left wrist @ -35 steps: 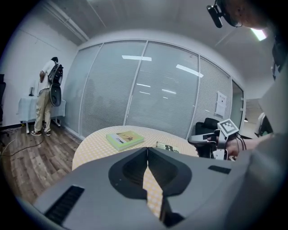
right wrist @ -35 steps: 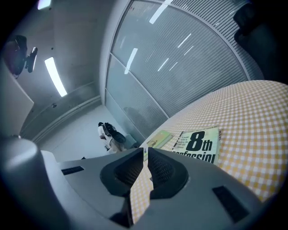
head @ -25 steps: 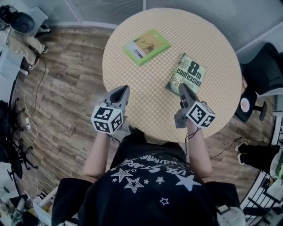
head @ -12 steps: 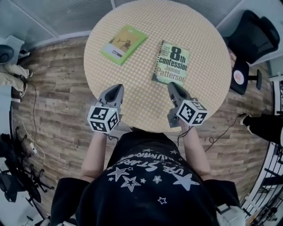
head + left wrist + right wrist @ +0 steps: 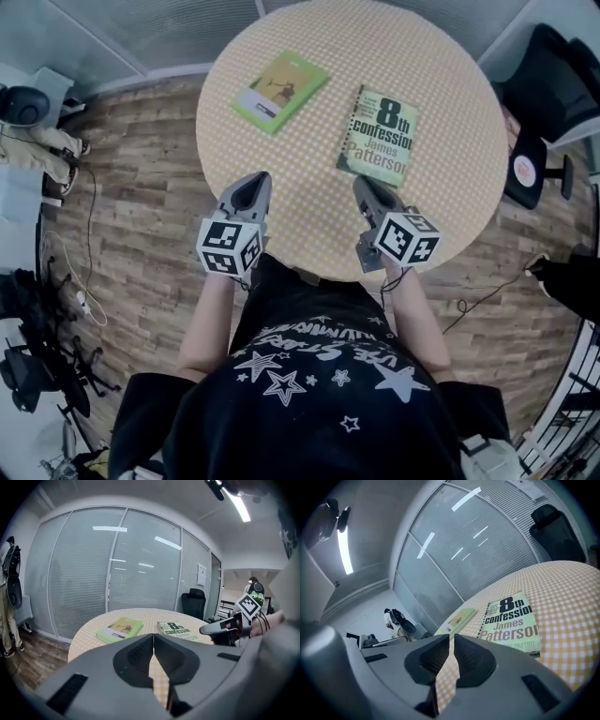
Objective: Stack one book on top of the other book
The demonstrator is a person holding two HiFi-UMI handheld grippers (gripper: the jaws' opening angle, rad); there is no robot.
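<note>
table (image 5: 450,216): round, checkered | green book (image 5: 279,91) and paperback (image 5: 380,136): flat, apart | left gripper (image 5: 252,180), right gripper (image 5: 365,185): fingers closed (both empty)

I stand at a round worktop (image 5: 309,202) covered in yellow-and-white checked cloth, on a brown wood-plank floor (image 5: 141,178). A black office chair (image 5: 558,80) sits near its right edge. Frosted glass partition walls (image 5: 89,573) stand beyond it, under a white ceiling strip light (image 5: 238,502).
</note>
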